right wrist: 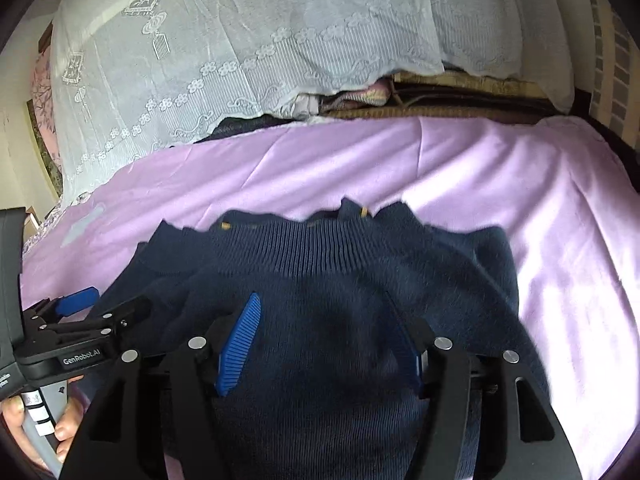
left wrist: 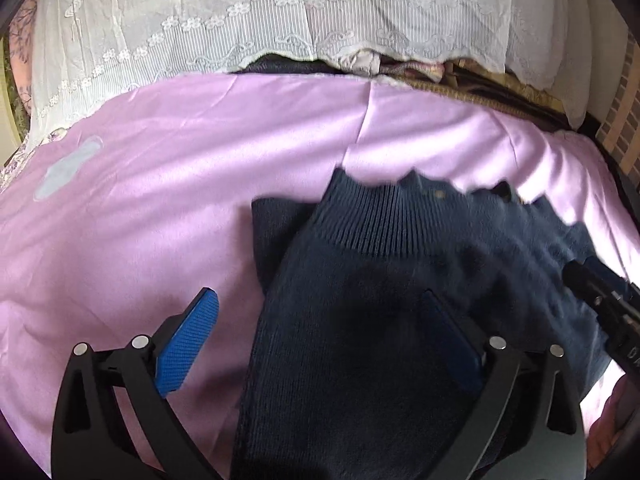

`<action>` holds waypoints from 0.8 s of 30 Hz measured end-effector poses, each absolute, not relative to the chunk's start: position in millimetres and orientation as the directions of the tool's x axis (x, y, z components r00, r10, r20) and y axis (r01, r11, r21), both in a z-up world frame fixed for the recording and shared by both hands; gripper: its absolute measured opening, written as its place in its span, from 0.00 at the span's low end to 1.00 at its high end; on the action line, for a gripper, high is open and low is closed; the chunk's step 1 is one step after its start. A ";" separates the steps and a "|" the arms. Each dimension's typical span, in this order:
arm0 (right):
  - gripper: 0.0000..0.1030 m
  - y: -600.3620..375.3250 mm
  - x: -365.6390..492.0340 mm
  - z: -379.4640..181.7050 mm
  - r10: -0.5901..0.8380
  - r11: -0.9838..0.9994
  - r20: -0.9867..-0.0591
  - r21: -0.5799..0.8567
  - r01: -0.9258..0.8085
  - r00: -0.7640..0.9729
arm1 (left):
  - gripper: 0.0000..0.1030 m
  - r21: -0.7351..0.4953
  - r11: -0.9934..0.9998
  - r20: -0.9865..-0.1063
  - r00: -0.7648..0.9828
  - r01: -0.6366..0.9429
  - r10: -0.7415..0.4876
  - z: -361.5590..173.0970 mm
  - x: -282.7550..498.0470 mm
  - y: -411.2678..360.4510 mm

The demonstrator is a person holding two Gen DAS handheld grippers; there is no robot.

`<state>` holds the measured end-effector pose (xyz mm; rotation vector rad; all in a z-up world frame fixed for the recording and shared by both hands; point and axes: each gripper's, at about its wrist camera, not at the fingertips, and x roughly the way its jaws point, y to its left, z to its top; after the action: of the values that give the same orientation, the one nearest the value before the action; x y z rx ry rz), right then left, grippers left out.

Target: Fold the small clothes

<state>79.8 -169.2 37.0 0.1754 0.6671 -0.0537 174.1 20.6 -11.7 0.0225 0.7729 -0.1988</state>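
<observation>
A navy knit garment (left wrist: 380,248) (right wrist: 320,252) lies bunched on the lilac sheet, its ribbed band at the far side. My left gripper (left wrist: 320,300) stands wide open above its left part. The left blue pad (left wrist: 188,340) hangs over bare sheet, and the right pad is over the knit. My right gripper (right wrist: 322,304) is open above the middle of the garment, with knit between the blue fingers (right wrist: 240,344) and neither pad pressing on it. In the right wrist view the left gripper (right wrist: 76,300) shows at the left edge, held by a hand (right wrist: 24,420).
The lilac sheet (left wrist: 160,200) (right wrist: 540,220) spreads wide to the left and the right of the garment. A white lace cloth (left wrist: 240,20) (right wrist: 240,40) hangs along the back, with a pile of dark and striped fabrics (right wrist: 360,98) under its hem.
</observation>
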 end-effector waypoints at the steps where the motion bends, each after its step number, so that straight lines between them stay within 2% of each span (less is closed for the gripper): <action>1: 0.62 -170.5 85.2 39.4 -0.005 0.984 -0.616 0.138 0.114 0.787 | 0.96 -0.069 0.980 -0.690 0.701 0.185 -0.181 -6.9 178.0 20.3; 6: 0.62 -181.0 124.1 36.3 -0.029 0.979 -0.655 0.135 0.155 0.755 | 0.96 -0.083 0.985 -0.705 0.690 0.154 -0.167 -2.0 214.7 10.7; 10: 0.66 -191.1 145.2 11.5 0.007 0.973 -0.728 0.163 0.163 0.685 | 0.96 -0.140 0.981 -0.794 0.577 0.131 -0.190 -34.3 242.4 12.0; 12: 0.69 -187.6 145.0 12.0 -0.003 0.978 -0.723 0.142 0.153 0.691 | 0.96 -0.178 0.975 -0.793 0.567 0.132 -0.222 -33.5 244.6 17.2; 15: 0.70 -184.9 141.9 9.8 -0.008 0.980 -0.716 0.133 0.148 0.698 | 0.96 -0.160 0.978 -0.785 0.583 0.135 -0.209 -33.5 239.6 15.5; 24: 0.70 -215.8 110.4 19.1 0.114 0.934 -0.614 0.335 0.127 0.781 | 0.96 -0.249 0.960 -0.752 0.598 0.131 -0.277 -27.4 212.6 52.4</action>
<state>110.4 -215.8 19.1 0.3739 0.6782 -0.0075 212.6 52.4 -27.4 -0.1742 0.9001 -0.2380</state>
